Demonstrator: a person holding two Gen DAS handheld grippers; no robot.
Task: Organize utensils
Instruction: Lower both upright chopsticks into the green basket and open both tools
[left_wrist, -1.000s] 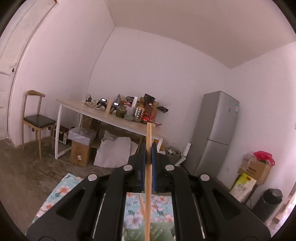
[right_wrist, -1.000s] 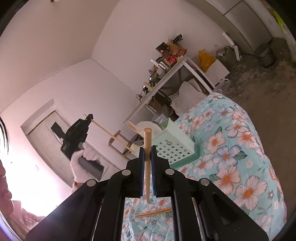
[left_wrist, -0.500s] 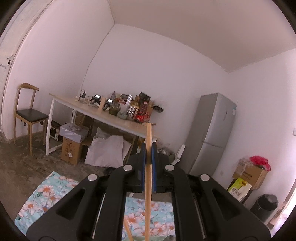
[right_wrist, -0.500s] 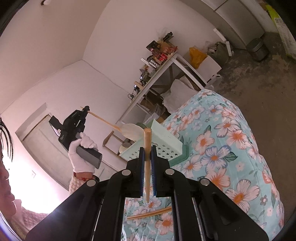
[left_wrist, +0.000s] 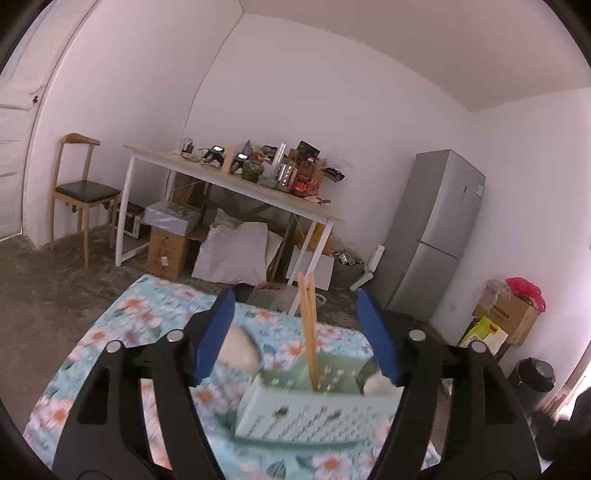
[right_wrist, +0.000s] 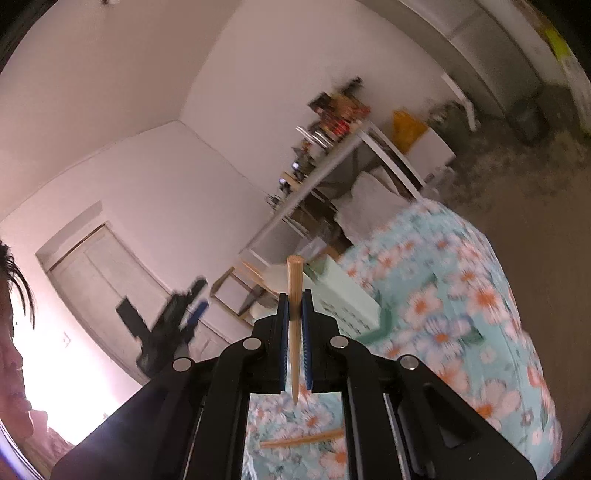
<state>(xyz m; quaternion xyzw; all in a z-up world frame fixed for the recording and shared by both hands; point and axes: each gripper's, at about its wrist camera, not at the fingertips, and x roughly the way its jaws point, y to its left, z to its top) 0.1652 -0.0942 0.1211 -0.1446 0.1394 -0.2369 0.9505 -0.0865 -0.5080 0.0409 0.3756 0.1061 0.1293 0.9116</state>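
My left gripper is open and empty above a pale green perforated utensil basket. Wooden chopsticks stand upright in the basket between the blue pads. A white spoon-like utensil lies left of the basket, blurred. My right gripper is shut on one wooden chopstick, held upright. The basket shows just beyond it, and the left gripper shows at the left. Another chopstick lies on the flowered cloth below.
A long white table with clutter stands against the far wall, boxes and bags under it. A wooden chair is at the left, a grey fridge at the right, a black bin at the far right.
My left gripper has opened and tipped down over the basket; the chopstick it held now stands in the basket. My right gripper still holds its chopstick and has shifted slightly.
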